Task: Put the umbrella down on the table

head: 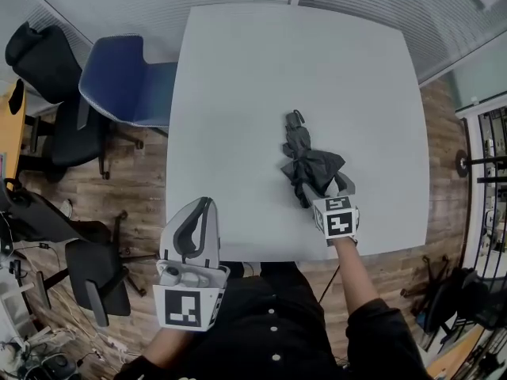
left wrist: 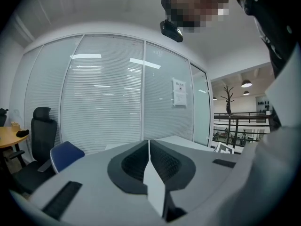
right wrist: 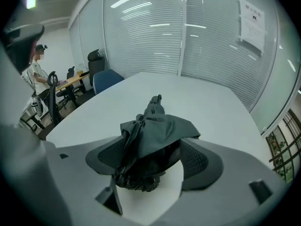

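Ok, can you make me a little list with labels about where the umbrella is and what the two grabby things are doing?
Umbrella: dark, folded up, lying on the white table
Right hand-held gripper: jaws wide apart, the umbrella's near end lying between them
Left hand-held gripper: shut, holding nothing, by the table's near edge
Beside the table: a blue chair and a black chair
Job: the umbrella looks set down

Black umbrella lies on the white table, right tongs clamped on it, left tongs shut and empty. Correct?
One error: the right gripper view shows the right tongs open, jaws wide apart around the umbrella. It lies on the white table; the left tongs are shut and empty.
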`<state>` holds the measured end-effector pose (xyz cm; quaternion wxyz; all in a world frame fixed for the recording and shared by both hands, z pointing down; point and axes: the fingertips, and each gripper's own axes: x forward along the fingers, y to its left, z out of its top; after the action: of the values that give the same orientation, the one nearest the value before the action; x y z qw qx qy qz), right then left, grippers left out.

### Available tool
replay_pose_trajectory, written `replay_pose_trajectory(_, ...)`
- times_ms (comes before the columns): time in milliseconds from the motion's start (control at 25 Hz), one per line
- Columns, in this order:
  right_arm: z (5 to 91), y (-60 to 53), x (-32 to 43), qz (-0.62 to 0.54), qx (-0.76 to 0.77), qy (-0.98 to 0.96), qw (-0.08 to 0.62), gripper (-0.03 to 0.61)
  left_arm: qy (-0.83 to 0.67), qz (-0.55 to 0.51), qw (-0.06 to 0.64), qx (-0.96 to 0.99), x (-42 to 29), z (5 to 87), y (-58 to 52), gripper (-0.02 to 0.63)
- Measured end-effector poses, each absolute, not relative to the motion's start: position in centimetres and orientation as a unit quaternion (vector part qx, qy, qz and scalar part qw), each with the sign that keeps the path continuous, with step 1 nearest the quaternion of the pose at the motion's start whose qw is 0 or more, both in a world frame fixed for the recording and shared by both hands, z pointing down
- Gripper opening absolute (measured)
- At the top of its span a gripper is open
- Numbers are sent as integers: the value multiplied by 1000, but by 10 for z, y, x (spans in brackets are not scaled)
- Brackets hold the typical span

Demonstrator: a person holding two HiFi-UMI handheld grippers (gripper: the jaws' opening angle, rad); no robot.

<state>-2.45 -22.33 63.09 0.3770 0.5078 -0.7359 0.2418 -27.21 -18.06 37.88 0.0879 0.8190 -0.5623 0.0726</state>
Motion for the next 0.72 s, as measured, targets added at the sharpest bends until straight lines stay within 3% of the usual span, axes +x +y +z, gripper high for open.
replay_pose_trajectory(160, 596, -217, -9, 232, 536, -734, 348, 364, -554, 62, 78, 827, -268, 368, -181, 23)
replay_pose_trajectory(320, 544, -215, -6, 225, 549, -759, 269, 356, -547, 50, 67, 833, -263, 357, -181, 23)
replay_pose_trajectory(360, 528, -216, -5, 217, 557, -764, 243, 294, -546, 46, 63, 834, -262, 354, -182, 24)
replay_pose_trajectory(400, 512, -217, -3, 209, 569, -765, 218, 155, -544, 44, 58, 836, -262, 351, -183, 23)
replay_pose_trajectory(440, 498, -218, 0, 202, 582, -763, 198, 72, -542, 42, 55, 837, -262, 349, -183, 23)
replay_pose_trajectory(720, 411, -218, 12, 142, 622, -763, 101, 37, -528, 20, 10, 849, -261, 326, -190, 23)
